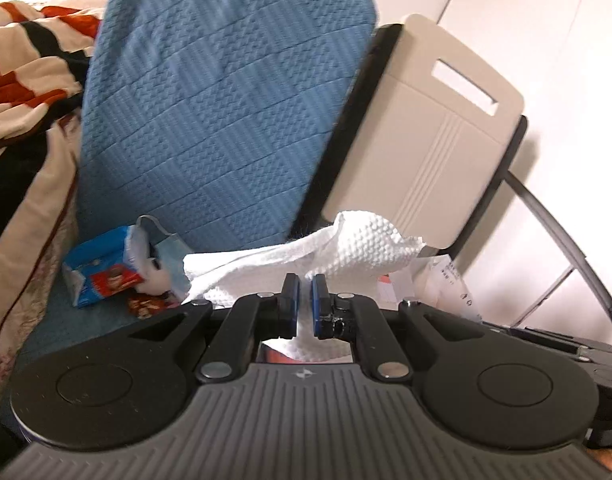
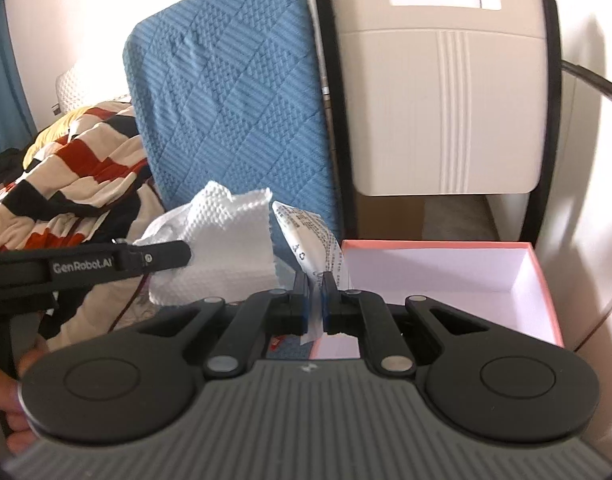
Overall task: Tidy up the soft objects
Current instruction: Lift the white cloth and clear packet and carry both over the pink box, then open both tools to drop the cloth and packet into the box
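Observation:
My left gripper (image 1: 304, 304) is shut on a white paper towel (image 1: 345, 248) and holds it up in front of the blue cushion (image 1: 226, 100). The towel also shows in the right wrist view (image 2: 226, 248), with the left gripper's finger (image 2: 162, 258) on it. My right gripper (image 2: 315, 304) is shut on a thin white printed plastic packet (image 2: 309, 240), held at the left edge of an open pink-rimmed white box (image 2: 445, 272). The packet also shows in the left wrist view (image 1: 445, 284).
A blue tissue pack (image 1: 98, 276) and a blue face mask (image 1: 166, 248) lie on the seat at left. A striped blanket (image 2: 78, 172) is heaped to the left. A beige folding chair (image 2: 445, 100) leans behind the box. A white wall is at the right.

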Tool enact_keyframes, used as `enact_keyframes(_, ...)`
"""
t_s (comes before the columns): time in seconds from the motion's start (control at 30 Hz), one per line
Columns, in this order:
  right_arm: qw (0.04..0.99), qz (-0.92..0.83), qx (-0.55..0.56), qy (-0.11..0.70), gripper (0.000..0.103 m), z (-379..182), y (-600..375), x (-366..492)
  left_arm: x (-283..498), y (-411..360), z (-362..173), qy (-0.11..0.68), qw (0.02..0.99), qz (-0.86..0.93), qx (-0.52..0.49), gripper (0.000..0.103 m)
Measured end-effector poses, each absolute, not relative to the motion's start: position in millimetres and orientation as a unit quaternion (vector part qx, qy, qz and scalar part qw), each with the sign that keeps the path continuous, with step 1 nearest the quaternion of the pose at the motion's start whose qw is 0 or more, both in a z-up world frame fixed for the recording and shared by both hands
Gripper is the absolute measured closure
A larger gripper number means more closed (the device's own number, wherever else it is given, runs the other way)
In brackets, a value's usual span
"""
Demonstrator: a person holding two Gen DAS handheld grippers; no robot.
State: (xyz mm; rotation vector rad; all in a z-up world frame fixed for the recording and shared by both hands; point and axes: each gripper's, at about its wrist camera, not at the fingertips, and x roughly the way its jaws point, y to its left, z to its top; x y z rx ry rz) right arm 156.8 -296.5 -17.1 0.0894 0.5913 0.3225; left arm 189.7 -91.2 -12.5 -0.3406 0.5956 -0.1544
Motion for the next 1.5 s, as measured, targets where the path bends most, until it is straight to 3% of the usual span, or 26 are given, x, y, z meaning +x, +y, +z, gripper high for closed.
enact_keyframes(0.3,0.943,0.13,0.05,0.301,0.093,-28,-335,159,202,-140,-16,0.298,0.935,-0.111,-0.155,0.095)
enact_keyframes(1.5,0.895,0.069,0.08,0.433,0.093,-166,-415,202,275,-236,-139,0.428,0.888,-0.135,-0.102,0.094)
